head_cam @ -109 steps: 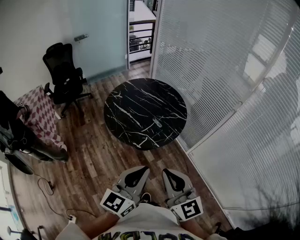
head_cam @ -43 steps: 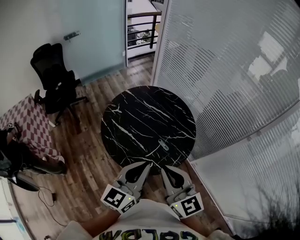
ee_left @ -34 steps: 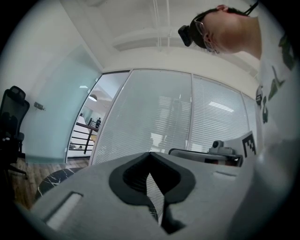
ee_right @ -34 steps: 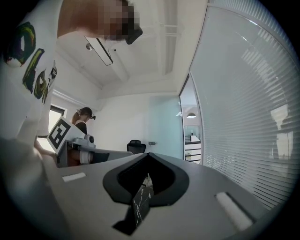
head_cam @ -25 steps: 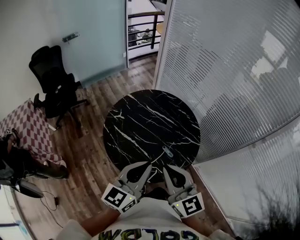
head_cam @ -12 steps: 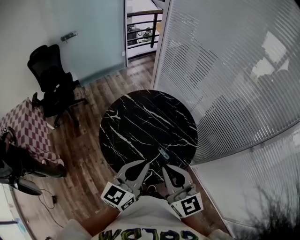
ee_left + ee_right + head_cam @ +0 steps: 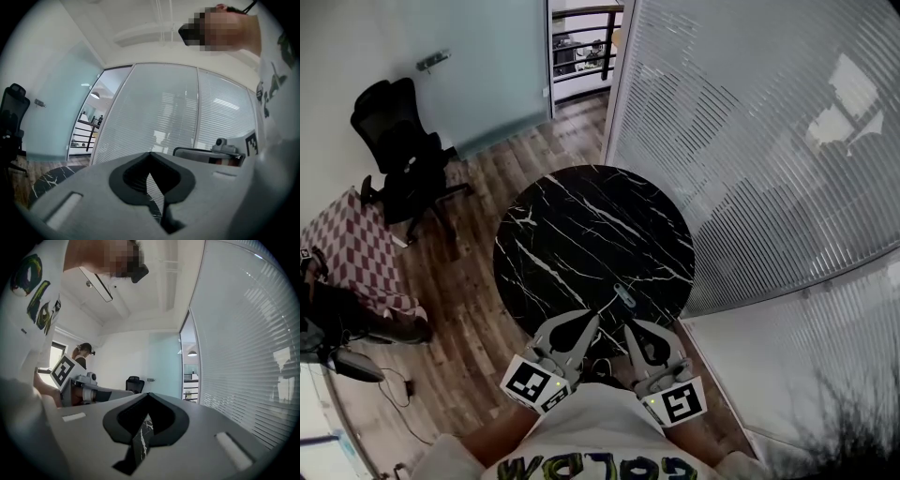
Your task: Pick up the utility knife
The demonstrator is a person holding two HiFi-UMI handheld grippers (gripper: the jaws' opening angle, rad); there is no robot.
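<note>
The utility knife [image 7: 623,294], small and grey, lies near the front edge of the round black marble table [image 7: 581,216]. Both grippers are held low in front of the person's body and point at the table. My left gripper [image 7: 589,317] reaches the table's near rim, just left of the knife; its jaws meet at the tips with nothing between them. My right gripper [image 7: 630,326] sits a little below the knife, also shut and empty. In the left gripper view the left gripper [image 7: 150,153] shows closed tips. The right gripper [image 7: 148,393] shows the same in the right gripper view.
A glass wall with white blinds [image 7: 759,141] runs close along the table's right side. A black office chair [image 7: 398,141] and a checkered seat [image 7: 347,248] stand at the left on the wooden floor [image 7: 469,281]. A frosted glass door [image 7: 487,66] is at the back.
The table and knife have come nearer to the grippers; their tips now overlap the table's near edge. Both grippers stay shut and the knife has not moved on the table.
</note>
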